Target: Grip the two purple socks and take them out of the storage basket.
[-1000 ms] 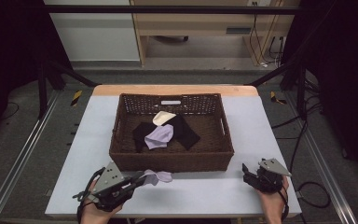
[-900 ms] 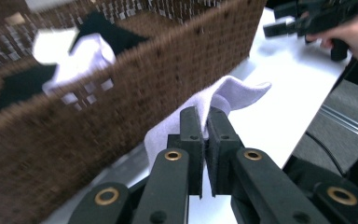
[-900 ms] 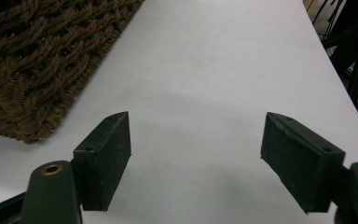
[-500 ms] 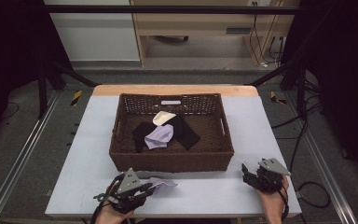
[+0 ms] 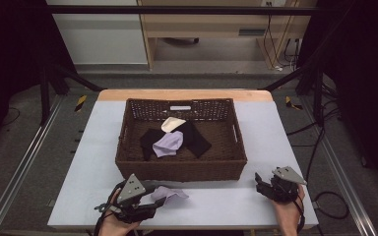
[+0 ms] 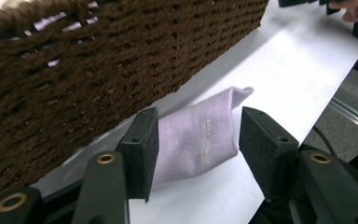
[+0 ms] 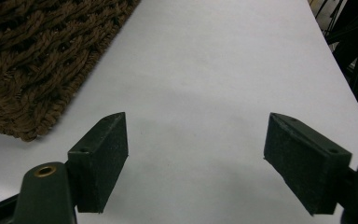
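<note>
The wicker basket [image 5: 182,167] holds a lilac cloth [image 5: 167,144], black cloths [image 5: 196,139] and a cream one [image 5: 172,123]. The left tool [image 6: 196,144] has just been opening, its jaws wide around a lilac sock [image 6: 200,140] on the worktop [image 5: 226,201]. The right tool [image 7: 196,163] gapes empty.

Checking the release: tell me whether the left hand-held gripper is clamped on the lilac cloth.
No: the left hand-held gripper stands open, and the lilac cloth lies loose on the table.

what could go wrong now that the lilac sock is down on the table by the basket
1. The left tool has just been opening, but the lilac sock lies between its pads; pulling back low could drag it.
2. The sock sits close to the table's near edge, so a nudge might tip it off.
3. The wicker basket wall stands right beside the left tool, which could knock it when lifting.
</note>
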### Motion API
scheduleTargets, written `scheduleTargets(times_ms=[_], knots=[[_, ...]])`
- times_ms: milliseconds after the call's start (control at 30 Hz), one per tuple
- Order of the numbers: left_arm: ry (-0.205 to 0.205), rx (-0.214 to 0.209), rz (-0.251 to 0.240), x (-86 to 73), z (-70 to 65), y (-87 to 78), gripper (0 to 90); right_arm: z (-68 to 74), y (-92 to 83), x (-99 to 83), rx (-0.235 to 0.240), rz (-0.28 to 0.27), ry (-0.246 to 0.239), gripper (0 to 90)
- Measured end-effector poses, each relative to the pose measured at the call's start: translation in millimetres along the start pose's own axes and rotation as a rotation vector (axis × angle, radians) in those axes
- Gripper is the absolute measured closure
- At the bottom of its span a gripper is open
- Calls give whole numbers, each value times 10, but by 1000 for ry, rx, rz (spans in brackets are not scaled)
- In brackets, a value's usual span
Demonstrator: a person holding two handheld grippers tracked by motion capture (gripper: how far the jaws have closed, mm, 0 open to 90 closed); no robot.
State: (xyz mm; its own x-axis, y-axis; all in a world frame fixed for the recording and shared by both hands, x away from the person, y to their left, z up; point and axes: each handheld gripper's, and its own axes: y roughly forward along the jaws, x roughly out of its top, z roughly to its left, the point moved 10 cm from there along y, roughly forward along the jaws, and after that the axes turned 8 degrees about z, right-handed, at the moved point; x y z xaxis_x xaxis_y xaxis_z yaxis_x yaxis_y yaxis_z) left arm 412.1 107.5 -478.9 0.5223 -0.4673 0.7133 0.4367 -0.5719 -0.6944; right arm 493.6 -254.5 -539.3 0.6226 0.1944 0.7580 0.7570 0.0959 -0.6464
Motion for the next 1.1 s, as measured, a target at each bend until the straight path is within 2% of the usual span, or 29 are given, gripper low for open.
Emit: scheduleTargets(times_ms=[133, 267, 400, 633, 867, 1100], knots=[[-6, 3, -22, 82, 26, -64, 456, 3, -1, -1, 1, 1, 0, 219], [-10, 33, -64, 274, 121, -178, 452, 0, 5, -2, -1, 3, -2, 217], [-21, 73, -109, 497, 276, -287, 459, 0, 5, -3, -2, 4, -1, 216], [-29, 139, -143, 885, 518, -393, 454, 0, 15, -7, 2, 12, -3, 217], [-27, 176, -169, 1240, 692, -388, 433, 2, 17, -9, 3, 15, -3, 216], [-30, 198, -174, 1537, 841, -274, 424, 1, 21, -10, 5, 18, 0, 216]])
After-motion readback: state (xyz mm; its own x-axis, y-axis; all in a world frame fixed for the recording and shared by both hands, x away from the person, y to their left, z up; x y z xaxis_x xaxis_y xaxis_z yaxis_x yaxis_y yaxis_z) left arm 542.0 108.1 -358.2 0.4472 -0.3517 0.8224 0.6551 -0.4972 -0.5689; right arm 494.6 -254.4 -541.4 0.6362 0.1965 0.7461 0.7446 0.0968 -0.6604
